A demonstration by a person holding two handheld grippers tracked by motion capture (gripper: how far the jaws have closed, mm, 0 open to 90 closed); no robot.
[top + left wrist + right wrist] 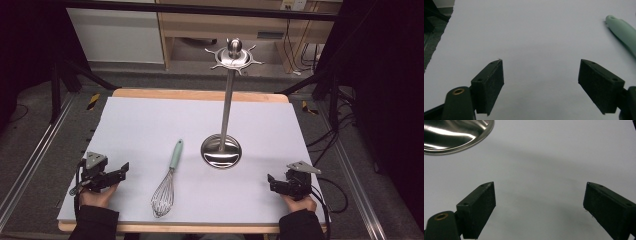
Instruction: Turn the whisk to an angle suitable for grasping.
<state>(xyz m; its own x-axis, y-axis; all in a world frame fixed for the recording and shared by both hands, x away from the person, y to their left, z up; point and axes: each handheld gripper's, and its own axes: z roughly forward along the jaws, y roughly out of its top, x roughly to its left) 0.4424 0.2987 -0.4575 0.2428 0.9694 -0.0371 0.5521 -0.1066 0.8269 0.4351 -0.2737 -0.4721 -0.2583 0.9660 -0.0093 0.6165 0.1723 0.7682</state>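
A wire whisk (167,184) with a pale green handle (622,31) lies on the white mat (150,125), handle pointing away from the person. Right of it stands a steel utensil stand (226,107) with a round dished base (454,135) and a hooked crown on top. My left gripper (122,171) rests at the mat's front left, open, jaws wide apart over bare mat with nothing between them. At the front right my right gripper (270,181) is also open and holds nothing, pointing toward the stand's base.
The mat covers a wooden table (200,94) whose edge shows at the back. Metal rails (30,165) run along both sides of the table. Cables (330,140) trail on the floor to the right.
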